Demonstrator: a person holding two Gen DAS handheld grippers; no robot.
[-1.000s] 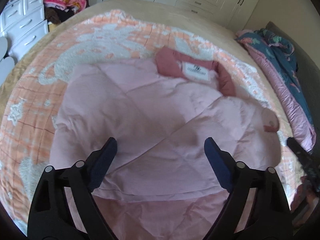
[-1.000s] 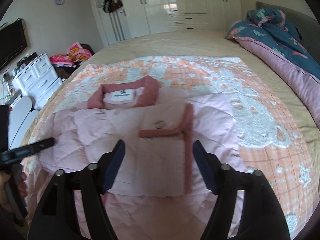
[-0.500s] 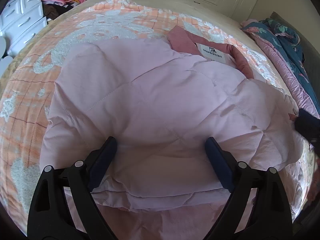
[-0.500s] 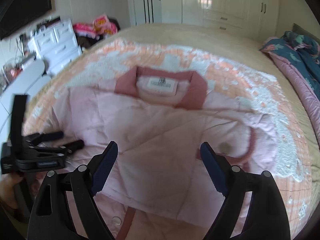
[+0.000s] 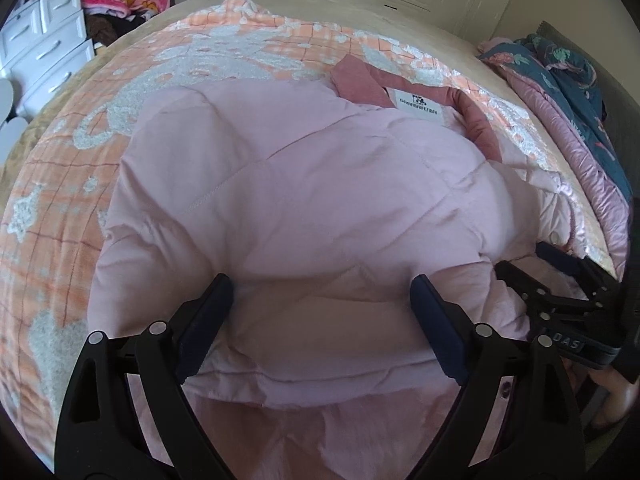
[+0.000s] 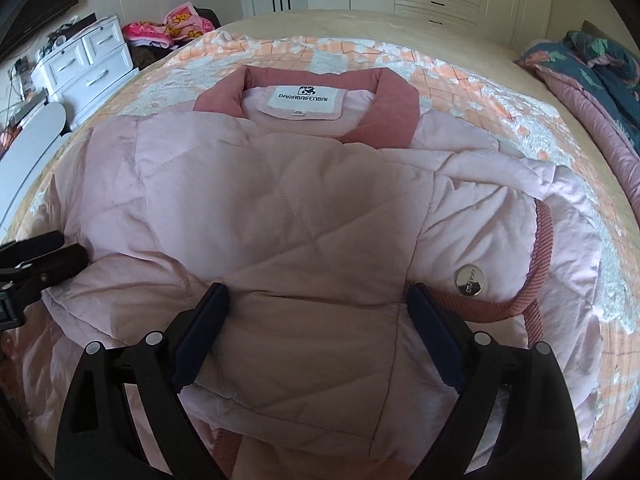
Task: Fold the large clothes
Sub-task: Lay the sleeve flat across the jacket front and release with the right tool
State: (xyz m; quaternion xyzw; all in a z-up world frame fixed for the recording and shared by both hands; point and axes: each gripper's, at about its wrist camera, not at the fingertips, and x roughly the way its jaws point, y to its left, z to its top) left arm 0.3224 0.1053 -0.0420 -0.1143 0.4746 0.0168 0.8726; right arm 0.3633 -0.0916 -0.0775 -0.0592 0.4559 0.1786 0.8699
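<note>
On the bed (image 6: pixel 472 36), over the orange blanket (image 6: pixel 460 76), your pink quilted jacket (image 6: pixel 280 216) lies spread with its sleeves already folded in across the body and its collar (image 6: pixel 392 104) away at twelve o'clock in the right wrist view. Treat it as a soft, puffy, light thing: it will compress under the jaws, spring back when let go, and its smooth shell looks likely to slide, so a shallow pinch on one layer would probably slip. Take hold at the near folded edge, gathering all the layers together, and stay clear of the metal snap (image 6: pixel 471 279) at three o'clock and the ribbed cuff (image 6: pixel 542 240) beside it. Your right gripper (image 6: pixel 316 336) hovers over that near edge with its jaws opening wide; the jacket fills the gap between them, but the pads do not press on it. Your left gripper (image 5: pixel 322 328) is likewise spread wide over the jacket's near fold, with padded fabric bulging between the fingers and nothing clamped. In the left wrist view the collar sits at one o'clock, and the right gripper shows at three o'clock against the jacket's side. In the right wrist view the left gripper lies at nine o'clock, at the jacket's other edge.
</note>
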